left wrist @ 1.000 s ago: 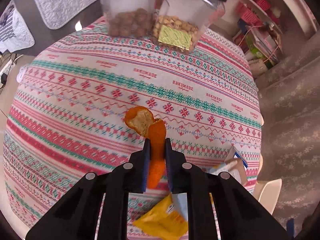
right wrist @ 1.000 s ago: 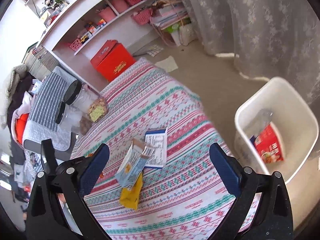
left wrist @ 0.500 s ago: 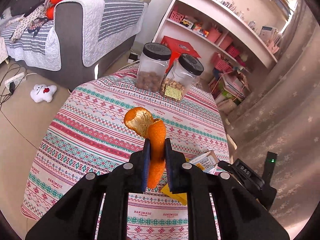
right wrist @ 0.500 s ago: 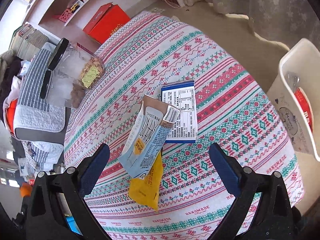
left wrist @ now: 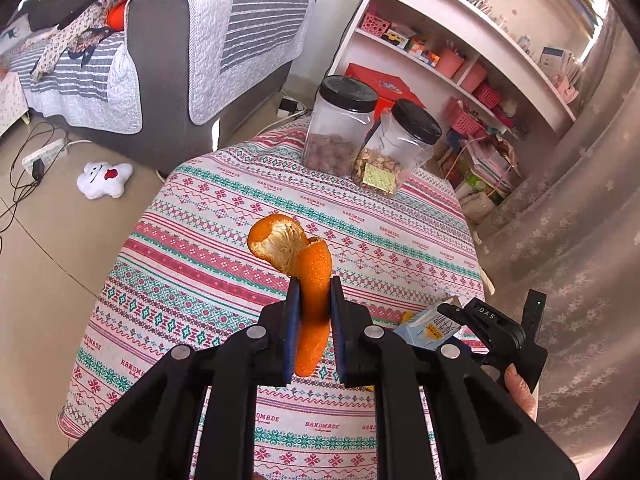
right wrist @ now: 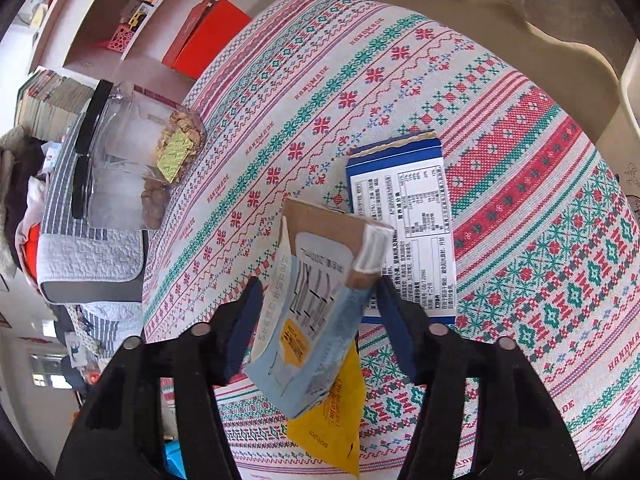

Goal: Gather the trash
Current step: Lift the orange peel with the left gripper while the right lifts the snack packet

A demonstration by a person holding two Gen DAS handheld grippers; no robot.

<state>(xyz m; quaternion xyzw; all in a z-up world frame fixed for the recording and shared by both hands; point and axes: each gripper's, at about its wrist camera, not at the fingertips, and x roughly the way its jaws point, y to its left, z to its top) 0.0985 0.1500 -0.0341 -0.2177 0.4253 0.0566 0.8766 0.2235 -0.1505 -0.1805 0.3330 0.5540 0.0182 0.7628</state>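
My left gripper (left wrist: 312, 284) is shut on a curled strip of orange peel (left wrist: 296, 248), held above the patterned tablecloth (left wrist: 200, 248). My right gripper (right wrist: 318, 288) is low over the table's near right part, its jaws closing. A pale blue milk carton (right wrist: 316, 300) lies between them, and both pads touch its sides. The carton rests on a yellow packet (right wrist: 332, 420) and overlaps a flat blue and white box (right wrist: 404, 216). In the left wrist view the carton (left wrist: 426, 326) shows beside the right gripper's black body (left wrist: 492, 328).
Two clear jars with black lids (left wrist: 344, 128) (left wrist: 396, 148) stand at the table's far edge. A white bin's rim (right wrist: 630, 80) shows past the table on the right. A grey sofa (left wrist: 168, 60), white shelves (left wrist: 460, 40) and a curtain (left wrist: 580, 200) surround the table.
My left gripper has lifted back from the table with the peel. My right gripper has come down over the carton, and its jaws have gone from wide open to close around it.
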